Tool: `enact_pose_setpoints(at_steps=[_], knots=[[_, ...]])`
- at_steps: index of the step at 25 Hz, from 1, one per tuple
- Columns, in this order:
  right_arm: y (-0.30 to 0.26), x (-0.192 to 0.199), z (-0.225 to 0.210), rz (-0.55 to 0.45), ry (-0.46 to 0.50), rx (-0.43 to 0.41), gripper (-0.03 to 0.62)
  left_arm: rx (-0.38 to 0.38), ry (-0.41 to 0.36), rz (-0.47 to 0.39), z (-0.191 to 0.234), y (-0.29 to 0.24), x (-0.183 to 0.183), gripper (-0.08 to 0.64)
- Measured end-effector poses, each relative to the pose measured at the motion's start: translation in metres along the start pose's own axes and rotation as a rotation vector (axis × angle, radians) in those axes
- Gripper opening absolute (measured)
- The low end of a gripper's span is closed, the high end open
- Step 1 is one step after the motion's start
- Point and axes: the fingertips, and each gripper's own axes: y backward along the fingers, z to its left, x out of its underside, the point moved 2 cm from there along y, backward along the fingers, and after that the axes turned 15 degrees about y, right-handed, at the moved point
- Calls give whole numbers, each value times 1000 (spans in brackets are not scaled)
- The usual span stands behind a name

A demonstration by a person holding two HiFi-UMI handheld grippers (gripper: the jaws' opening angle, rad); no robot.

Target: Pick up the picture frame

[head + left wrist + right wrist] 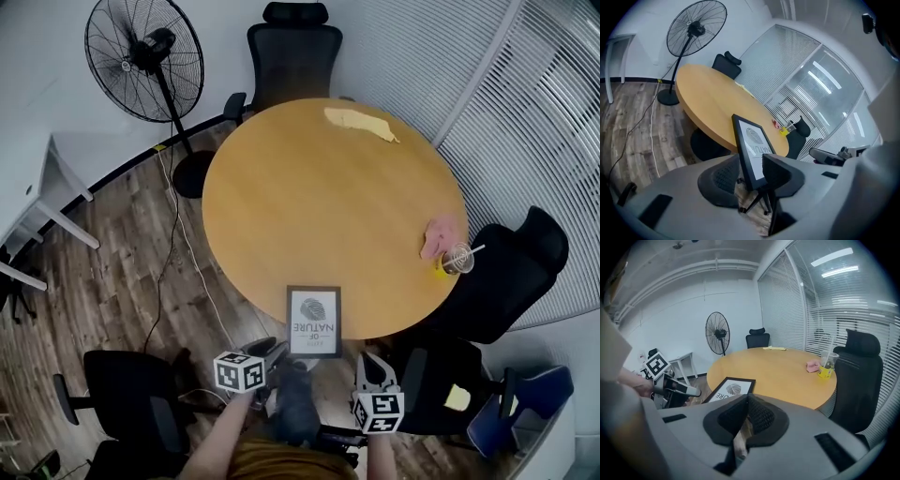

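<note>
So the black rectangular picture frame (314,322) is lying face up at the 6 o'clock edge of the round wooden desk (328,206), right in front of the person. Its long axis runs 12 to 6. The fingerprint graphic sits at the 12 o'clock end and the lettering at the 6 o'clock end. The near short edge looks like it pokes out a bit past the desk rim.

The left gripper (275,354) is at the frame's near-left corner, roughly 7 o'clock off the frame. Its jaws are a moderate gap apart with that corner sitting between them. One jaw overlaps the printed face. On the other side a sliver of floor shows between the jaw and the frame's back, so it looks like a straddle rather than a pinch.

The right gripper (373,367) hangs off the desk at about 5 o'clock from the frame, near it but not touching. Its pads meet at the tips with nothing between them.

Other stuff on the desk: a yellow cloth (361,122) out near 12 to 1 o'clock. There's also a pink cloth (439,236) just beside a clear plastic cup (457,258) with a straw, at the 4 o'clock rim. A black pedestal fan (145,56) stands on the floor off at 10 o'clock, and a black office chair (292,52) is parked at 12.
</note>
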Motion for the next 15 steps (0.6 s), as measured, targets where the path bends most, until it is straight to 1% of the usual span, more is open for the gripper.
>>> enact_pose_setpoints(at_steps=[3,6,10,15], knots=[[-7,13,-2,37,0,-12,12,-15,13,35,6,-10,5,176],[-14,18,-3,59,2,-26,12,-18,31,58,10,-17,5,184],[-24,21,-7,75,0,-34,12,16,106,78,13,-29,5,200],[-35,25,-14,95,-1,-46,12,35,146,150,15,-44,16,228]])
